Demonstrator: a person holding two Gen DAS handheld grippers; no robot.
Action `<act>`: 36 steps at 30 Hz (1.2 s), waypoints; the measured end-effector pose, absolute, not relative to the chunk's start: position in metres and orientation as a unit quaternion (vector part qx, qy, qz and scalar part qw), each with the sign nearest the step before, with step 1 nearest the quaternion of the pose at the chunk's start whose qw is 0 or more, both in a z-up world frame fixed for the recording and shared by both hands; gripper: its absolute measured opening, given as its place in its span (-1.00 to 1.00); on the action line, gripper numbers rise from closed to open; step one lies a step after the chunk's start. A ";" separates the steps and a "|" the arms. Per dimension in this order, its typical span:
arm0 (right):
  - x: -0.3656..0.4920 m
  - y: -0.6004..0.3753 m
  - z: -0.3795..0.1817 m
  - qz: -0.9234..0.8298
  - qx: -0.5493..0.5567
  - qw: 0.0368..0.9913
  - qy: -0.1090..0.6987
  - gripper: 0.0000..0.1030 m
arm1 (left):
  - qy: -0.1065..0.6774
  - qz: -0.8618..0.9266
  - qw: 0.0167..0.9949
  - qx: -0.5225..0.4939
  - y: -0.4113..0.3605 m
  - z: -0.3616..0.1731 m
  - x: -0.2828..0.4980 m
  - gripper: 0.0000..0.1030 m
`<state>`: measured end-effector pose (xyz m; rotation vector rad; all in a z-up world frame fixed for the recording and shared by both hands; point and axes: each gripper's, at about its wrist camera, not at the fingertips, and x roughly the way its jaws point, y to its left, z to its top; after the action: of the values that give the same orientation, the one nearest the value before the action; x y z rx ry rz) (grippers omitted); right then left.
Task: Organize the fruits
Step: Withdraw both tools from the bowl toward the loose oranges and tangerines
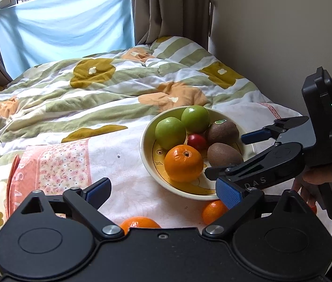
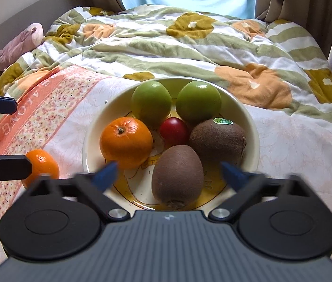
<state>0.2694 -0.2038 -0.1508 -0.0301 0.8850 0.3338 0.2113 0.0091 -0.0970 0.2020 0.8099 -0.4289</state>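
Fruits in bowl (two oranges outside).

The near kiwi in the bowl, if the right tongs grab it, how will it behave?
The near kiwi is egg-shaped and lies loose against the bowl floor, so a nudge would probably roll it toward the second kiwi. Its fuzzy skin should grip the pads well. It may be soft, so squeeze gently. The right tongs are open around it.

The right gripper reads "DAS"; the pink cloth shows "ALONG TH".
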 end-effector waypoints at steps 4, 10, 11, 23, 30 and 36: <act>0.261 -0.207 -0.143 0.160 -0.020 0.893 0.421 1.00 | 0.387 -0.198 0.895 0.098 0.009 -0.092 0.207 0.90; 0.246 -0.219 -0.119 0.157 -0.008 0.903 0.400 1.00 | 0.374 -0.186 0.903 0.100 0.008 -0.079 0.193 0.90; 0.243 -0.221 -0.115 0.156 -0.006 0.904 0.397 1.00 | 0.371 -0.185 0.905 0.100 0.008 -0.076 0.190 0.90; 0.188 -0.242 -0.049 0.133 0.005 0.916 0.379 1.00 | 0.325 -0.166 0.925 0.108 0.002 -0.045 0.140 0.91; 0.150 -0.247 -0.020 0.128 0.013 0.921 0.367 1.00 | 0.318 -0.152 0.931 0.098 0.008 -0.032 0.113 0.91; 0.124 -0.244 -0.017 0.121 0.018 0.918 0.376 1.00 | 0.325 -0.136 0.931 0.098 0.017 -0.035 0.099 0.90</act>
<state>0.1240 -0.2436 -0.0174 0.0371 0.7736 0.2486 0.0987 0.0168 -0.0349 0.2007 0.6661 -0.2787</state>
